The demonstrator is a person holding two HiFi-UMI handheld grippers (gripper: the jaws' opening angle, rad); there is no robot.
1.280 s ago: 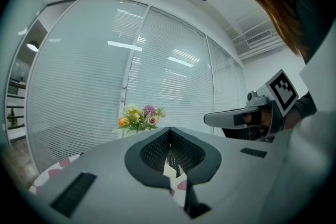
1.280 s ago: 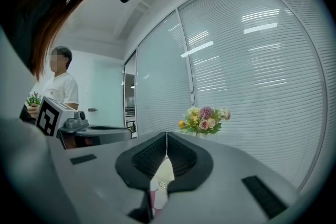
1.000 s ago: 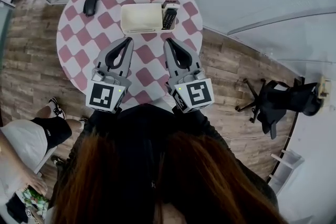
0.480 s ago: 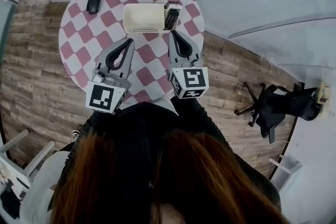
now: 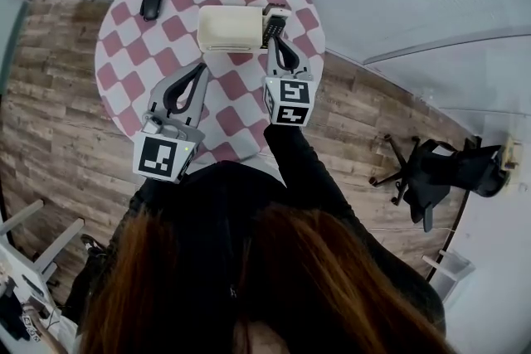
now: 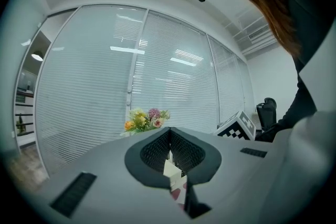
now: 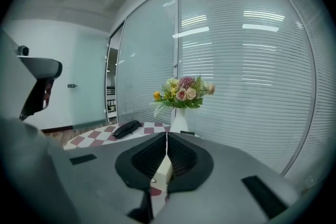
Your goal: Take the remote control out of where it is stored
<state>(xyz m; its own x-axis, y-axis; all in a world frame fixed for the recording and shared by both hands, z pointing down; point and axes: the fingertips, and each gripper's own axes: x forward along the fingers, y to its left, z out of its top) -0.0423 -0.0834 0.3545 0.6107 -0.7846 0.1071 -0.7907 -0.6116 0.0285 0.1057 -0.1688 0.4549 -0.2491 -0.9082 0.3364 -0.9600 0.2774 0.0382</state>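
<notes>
While both pairs of jaws sit together, the right gripper [image 5: 274,42] hovers just beside the remote control [image 5: 270,26] in its cream holder [image 5: 228,29], the left gripper [image 5: 202,65] farther back over the checkered surface [image 5: 124,46].

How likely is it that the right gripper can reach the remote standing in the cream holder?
Probably yes: the right gripper points at the remote at the cream holder's right end, with nothing between them. Its jaws are shut, so they would need to open first.

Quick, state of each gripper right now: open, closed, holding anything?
Left gripper: closed, holding nothing.
Right gripper: closed, holding nothing.
</notes>
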